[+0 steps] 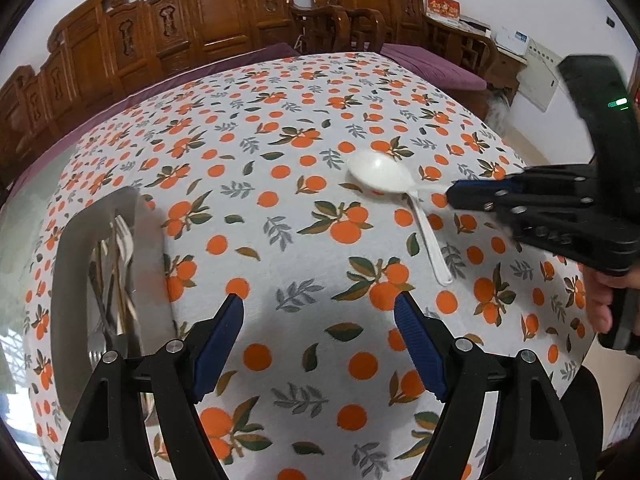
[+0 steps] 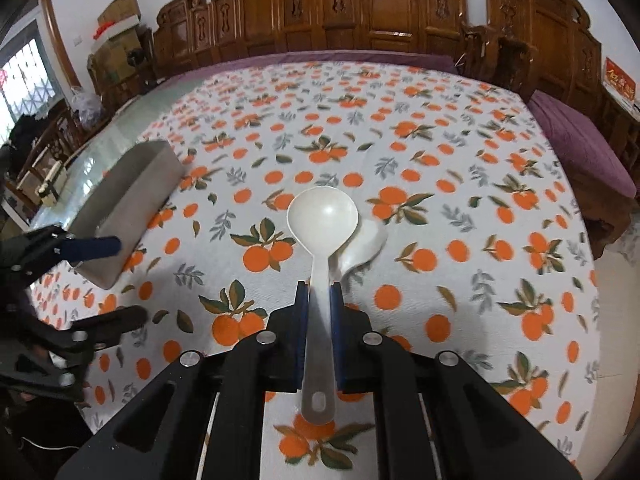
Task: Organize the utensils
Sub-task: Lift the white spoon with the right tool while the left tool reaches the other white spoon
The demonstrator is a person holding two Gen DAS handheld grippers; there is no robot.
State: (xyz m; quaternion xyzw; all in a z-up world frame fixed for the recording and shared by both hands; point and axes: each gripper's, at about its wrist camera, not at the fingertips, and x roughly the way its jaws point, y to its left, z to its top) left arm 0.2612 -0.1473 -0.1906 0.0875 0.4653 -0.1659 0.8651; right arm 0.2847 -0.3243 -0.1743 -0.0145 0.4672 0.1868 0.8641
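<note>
While the right gripper (image 2: pixel 319 294) clamps its blue-padded jaws on the handle of a white plastic spoon with a round bowl (image 2: pixel 322 216), that spoon juts forward from the pads, its bowl raised above the white tablecloth printed with orange fruit and green leaves (image 2: pixel 440 152) and its holed handle end sticking back between the black fingers. A second white plastic spoon (image 2: pixel 366 246) lies on the cloth just beyond and to the right of the held one, partly hidden behind it; in the left wrist view this second spoon (image 1: pixel 430 236) shows as a thin handle running toward the camera from under the held spoon (image 1: pixel 378 174). No earlier picture is given, so only the grip itself can be told: the pads press on the handle from both sides. The left gripper (image 1: pixel 319 306) hangs over the cloth with its jaws standing wide apart and nothing between them. To its left stands a grey rectangular utensil holder (image 1: pixel 68 240) with metal forks and other cutlery (image 1: pixel 118 264) inside. From the right wrist view the same grey holder (image 2: pixel 132 196) sits on the cloth at the left, with the left gripper (image 2: pixel 120 280) in front of it. Carved brown wooden chairs (image 2: pixel 376 4) line the far wall.
</note>
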